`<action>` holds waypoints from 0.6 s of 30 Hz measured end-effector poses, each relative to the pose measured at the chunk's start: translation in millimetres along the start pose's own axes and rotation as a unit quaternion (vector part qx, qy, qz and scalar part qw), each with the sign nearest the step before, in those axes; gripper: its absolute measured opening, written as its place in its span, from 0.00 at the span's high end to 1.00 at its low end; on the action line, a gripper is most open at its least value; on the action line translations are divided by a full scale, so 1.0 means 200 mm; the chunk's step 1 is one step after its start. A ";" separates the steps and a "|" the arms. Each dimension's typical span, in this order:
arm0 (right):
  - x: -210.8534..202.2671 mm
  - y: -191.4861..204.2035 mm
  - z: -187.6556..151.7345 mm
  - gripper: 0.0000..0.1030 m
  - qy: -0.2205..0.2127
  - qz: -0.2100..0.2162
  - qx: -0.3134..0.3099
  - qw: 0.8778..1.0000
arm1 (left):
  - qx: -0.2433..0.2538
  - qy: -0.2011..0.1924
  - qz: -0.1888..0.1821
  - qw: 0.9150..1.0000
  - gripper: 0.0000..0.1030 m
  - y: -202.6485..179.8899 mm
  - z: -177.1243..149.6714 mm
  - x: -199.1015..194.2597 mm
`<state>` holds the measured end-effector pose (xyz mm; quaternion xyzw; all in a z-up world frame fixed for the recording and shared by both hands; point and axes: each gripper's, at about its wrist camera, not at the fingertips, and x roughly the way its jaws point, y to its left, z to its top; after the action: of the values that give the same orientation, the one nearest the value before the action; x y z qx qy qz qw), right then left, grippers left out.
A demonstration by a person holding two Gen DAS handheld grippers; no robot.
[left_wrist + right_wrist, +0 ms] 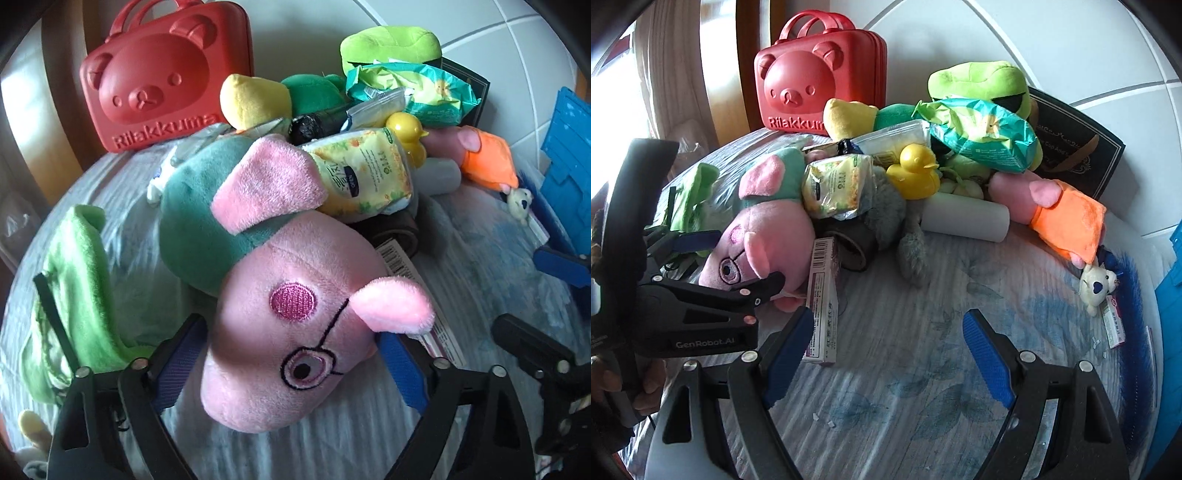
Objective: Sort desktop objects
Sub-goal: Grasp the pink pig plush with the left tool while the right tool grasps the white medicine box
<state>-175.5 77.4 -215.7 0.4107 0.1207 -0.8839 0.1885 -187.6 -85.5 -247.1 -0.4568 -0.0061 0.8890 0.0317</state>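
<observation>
Reading "Rilakkuma" on red case (155, 92), "GenRobot.AI" on left tool (746, 266)

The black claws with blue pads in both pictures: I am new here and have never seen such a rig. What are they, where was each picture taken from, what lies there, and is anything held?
They are two hand-held grippers. A person carries one in each hand, and each has a camera looking along its fingers. One picture comes from the left gripper, the other from the right gripper. On the cloth-covered surface lies a heap: a pink pig plush, a red bear case, a yellow duck, packets and more soft toys. The left gripper straddles the pig's head; whether it presses, I cannot tell. The right gripper is open and empty.
</observation>
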 end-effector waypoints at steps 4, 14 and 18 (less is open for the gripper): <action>0.08 0.06 0.01 0.19 0.014 0.014 -0.010 1.000 | 0.022 -0.005 0.008 1.000 0.29 -0.01 -0.02 -0.03; 0.22 0.20 0.02 0.35 0.040 0.058 -0.046 0.996 | 0.004 -0.009 -0.010 1.000 0.33 0.11 -0.06 -0.09; 0.27 0.27 0.00 0.45 0.061 0.061 -0.075 0.993 | -0.003 -0.006 -0.022 1.000 0.30 0.14 -0.07 -0.09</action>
<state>-184.4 15.2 -261.0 0.4549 0.1724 -0.8326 0.2648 -167.8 -114.5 -241.4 -0.4513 -0.0188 0.8908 0.0495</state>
